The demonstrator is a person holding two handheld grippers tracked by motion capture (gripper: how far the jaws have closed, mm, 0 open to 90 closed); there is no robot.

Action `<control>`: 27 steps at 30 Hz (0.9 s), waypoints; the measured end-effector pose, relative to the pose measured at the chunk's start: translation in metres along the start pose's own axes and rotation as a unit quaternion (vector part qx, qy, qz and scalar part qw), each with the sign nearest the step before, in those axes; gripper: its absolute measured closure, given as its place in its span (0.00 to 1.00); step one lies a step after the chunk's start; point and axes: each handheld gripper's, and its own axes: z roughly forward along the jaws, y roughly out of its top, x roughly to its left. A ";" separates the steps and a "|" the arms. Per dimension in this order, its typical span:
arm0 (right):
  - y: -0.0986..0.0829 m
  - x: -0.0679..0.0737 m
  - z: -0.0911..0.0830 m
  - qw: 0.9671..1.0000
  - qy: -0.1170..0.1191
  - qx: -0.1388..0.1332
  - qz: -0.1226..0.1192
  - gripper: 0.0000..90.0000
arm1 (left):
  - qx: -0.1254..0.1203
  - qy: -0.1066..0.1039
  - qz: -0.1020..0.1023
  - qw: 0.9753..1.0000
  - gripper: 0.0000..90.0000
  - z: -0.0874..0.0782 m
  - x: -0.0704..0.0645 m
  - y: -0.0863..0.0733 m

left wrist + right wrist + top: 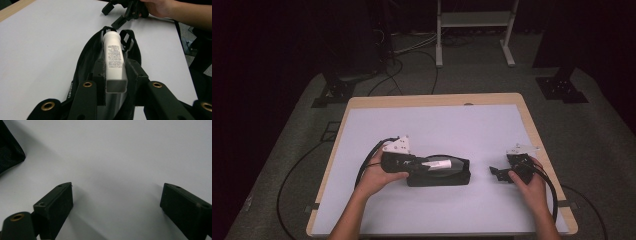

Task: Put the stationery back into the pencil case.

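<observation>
Left gripper view: tube [114,60] label print legible; high view blurs it.

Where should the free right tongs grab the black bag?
Probably the strap loops at the black bag's mouth end, coming from the right tongs' own side. They stick up clear of the white tube, which the left tongs hold.
</observation>
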 end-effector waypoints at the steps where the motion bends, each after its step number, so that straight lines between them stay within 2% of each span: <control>1: 0.000 0.000 0.000 1.000 0.000 0.000 0.000 0.11 | 0.001 -0.001 -0.001 1.000 0.79 0.002 0.001 0.000; 12: 0.000 0.000 0.000 1.000 0.000 0.000 0.000 0.11 | 0.028 -0.003 -0.008 1.000 0.79 0.024 0.004 -0.004; 20: 0.000 0.000 0.000 1.000 0.000 0.000 0.000 0.11 | 0.025 -0.001 -0.017 1.000 0.79 0.023 0.006 -0.006; 27: 0.000 0.000 0.000 1.000 0.000 0.000 0.000 0.11 | 0.026 0.006 -0.015 1.000 0.78 0.019 0.007 -0.006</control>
